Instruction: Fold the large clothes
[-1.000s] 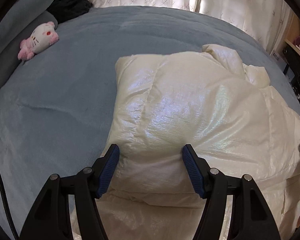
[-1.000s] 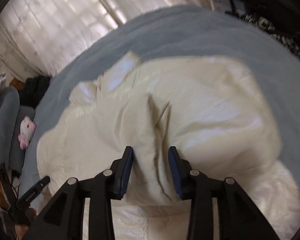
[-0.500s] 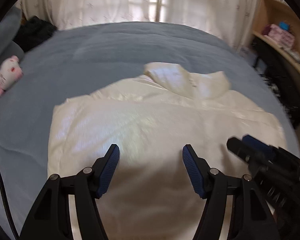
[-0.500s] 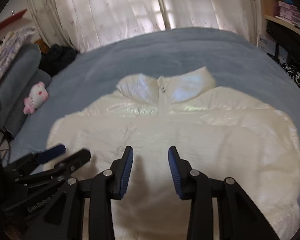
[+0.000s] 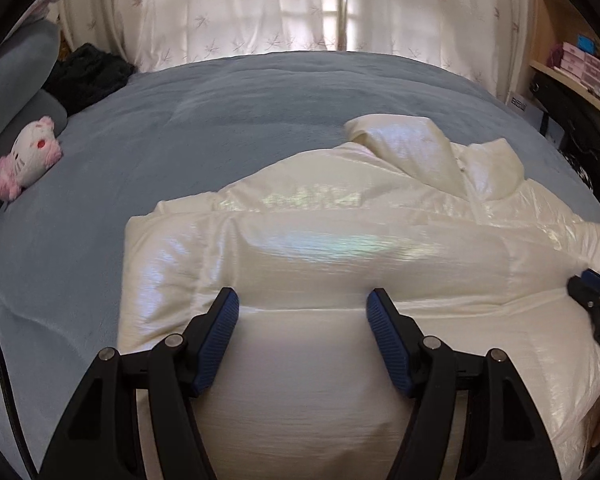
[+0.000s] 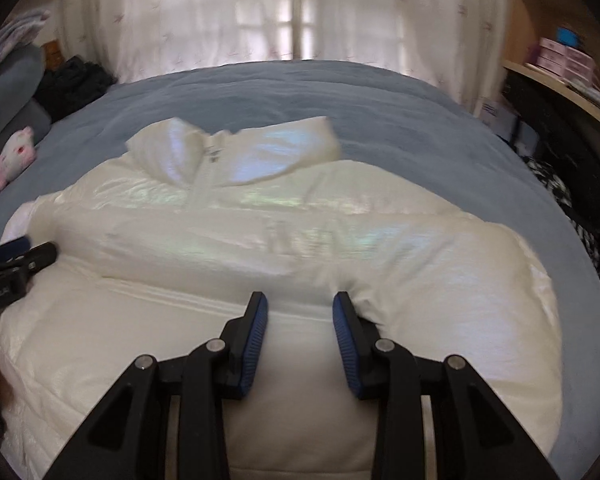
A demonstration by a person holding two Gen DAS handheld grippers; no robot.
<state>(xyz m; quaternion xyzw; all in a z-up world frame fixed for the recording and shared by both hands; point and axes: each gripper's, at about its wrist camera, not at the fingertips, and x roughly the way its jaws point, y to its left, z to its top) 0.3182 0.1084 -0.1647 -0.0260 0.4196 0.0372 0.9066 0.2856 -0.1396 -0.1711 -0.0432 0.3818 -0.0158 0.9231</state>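
Note:
A shiny cream puffer jacket [image 5: 340, 248] lies front up on the blue bed, collar [image 5: 432, 152] at the far side. It also fills the right wrist view [image 6: 260, 240]. My left gripper [image 5: 302, 320] is open and empty above the jacket's left part. My right gripper [image 6: 300, 320] is partly open and empty over the jacket's lower middle; its right pad touches a fabric ridge. Each gripper shows in the other's view, the right one at the right edge [image 5: 596, 296], the left one at the left edge [image 6: 16, 258].
The blue bed cover [image 5: 228, 112] surrounds the jacket. A pink and white plush toy [image 5: 28, 158] and dark clothes [image 5: 88, 76] lie at the far left by a grey headboard. Curtains [image 5: 300, 4] hang behind. Shelves with boxes [image 5: 580, 64] stand at the right.
Both grippers have swung to face the collar and window. The jacket now lies spread flat with its collar far; a second ago it was bunched. Both grippers stay empty.

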